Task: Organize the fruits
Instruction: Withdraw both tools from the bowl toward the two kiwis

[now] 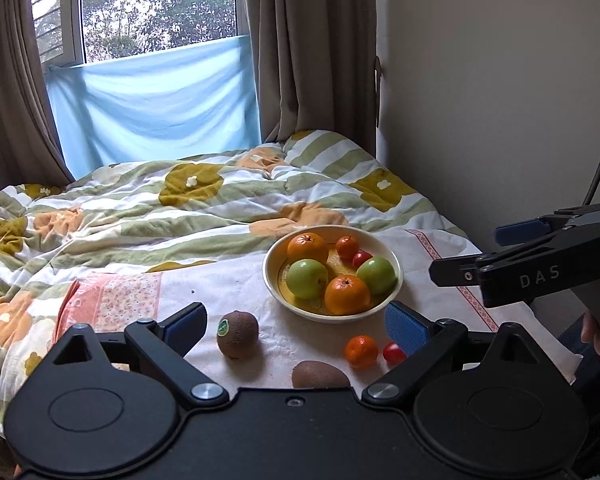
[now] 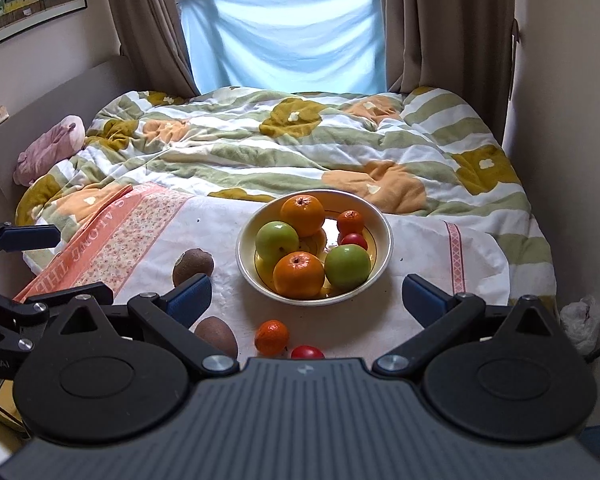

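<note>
A cream bowl (image 1: 274, 280) (image 2: 382, 256) on a white cloth holds two oranges, two green apples, a small mandarin and a cherry tomato. Loose on the cloth in front of it lie a kiwi with a sticker (image 1: 238, 334) (image 2: 193, 266), a second kiwi (image 1: 320, 375) (image 2: 217, 335), a mandarin (image 1: 361, 351) (image 2: 272, 337) and a cherry tomato (image 1: 394, 353) (image 2: 307, 352). My left gripper (image 1: 298, 326) is open and empty above the loose fruit. My right gripper (image 2: 308, 294) is open and empty just short of the bowl; it also shows at the right of the left wrist view (image 1: 520, 268).
The cloth (image 1: 236, 280) lies on a bed with a flowered duvet (image 2: 300, 148). A peach patterned towel (image 2: 112, 236) lies left of the bowl. A wall runs along the right, a window with curtains behind. A pink soft toy (image 2: 50, 148) lies far left.
</note>
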Demonstrator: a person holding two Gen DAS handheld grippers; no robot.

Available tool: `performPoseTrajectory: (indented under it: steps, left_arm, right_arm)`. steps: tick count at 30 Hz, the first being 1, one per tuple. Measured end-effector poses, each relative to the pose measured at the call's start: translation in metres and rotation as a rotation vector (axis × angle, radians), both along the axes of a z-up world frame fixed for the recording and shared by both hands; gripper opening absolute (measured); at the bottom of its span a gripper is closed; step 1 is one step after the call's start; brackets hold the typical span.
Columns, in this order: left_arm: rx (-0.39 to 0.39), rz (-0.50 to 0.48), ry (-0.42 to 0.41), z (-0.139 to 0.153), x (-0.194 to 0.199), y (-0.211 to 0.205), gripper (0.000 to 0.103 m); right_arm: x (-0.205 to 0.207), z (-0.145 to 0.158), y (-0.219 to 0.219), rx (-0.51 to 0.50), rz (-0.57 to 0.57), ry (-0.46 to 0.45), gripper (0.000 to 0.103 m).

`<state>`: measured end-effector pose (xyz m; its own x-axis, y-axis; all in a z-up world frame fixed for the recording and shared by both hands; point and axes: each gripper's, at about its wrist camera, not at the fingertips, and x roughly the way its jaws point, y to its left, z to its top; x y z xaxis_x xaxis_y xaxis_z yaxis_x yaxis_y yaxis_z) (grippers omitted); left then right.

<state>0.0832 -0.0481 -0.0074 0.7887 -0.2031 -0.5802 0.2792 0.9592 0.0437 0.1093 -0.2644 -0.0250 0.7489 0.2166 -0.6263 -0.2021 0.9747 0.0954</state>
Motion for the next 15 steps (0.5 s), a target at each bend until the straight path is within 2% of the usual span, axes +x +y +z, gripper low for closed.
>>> performPoseTrajectory:
  steps: [9,15]
  left_arm:
    - [0.046,-0.045,0.013,0.003,0.003,0.046,0.1]
    - [0.04,-0.077,0.058,-0.004,0.016,0.077,0.1]
  right_arm:
    - [-0.026,0.007,0.037,0.004,-0.131,0.034,0.103]
    - [-0.036,0.002,0.067,0.002,-0.191,0.051,0.103]
